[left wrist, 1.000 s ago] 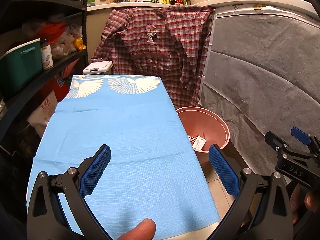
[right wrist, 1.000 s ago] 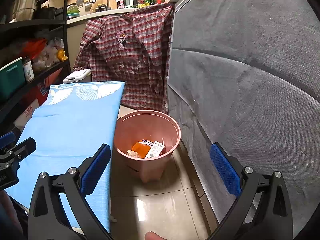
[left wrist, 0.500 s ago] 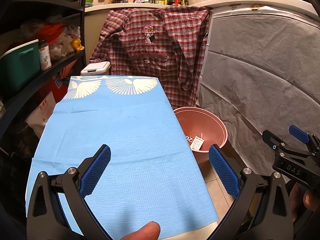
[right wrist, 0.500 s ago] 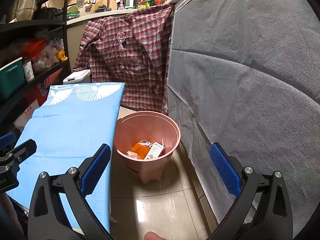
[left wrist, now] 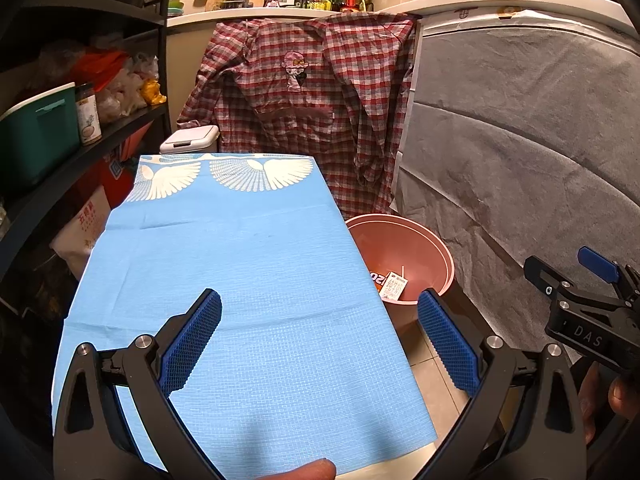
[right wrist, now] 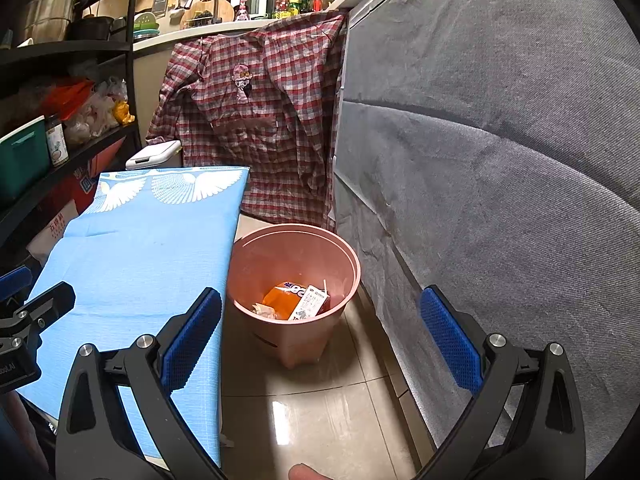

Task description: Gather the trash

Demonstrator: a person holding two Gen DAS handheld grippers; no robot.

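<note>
Both grippers gape wide and hold nothing: the left gripper (left wrist: 319, 344) hangs over the blue cloth (left wrist: 248, 280), the right gripper (right wrist: 320, 344) over the floor (right wrist: 320, 412). Right of the cloth stands the pink bin (right wrist: 262, 328) with the trash (right wrist: 294, 300) inside.
</note>
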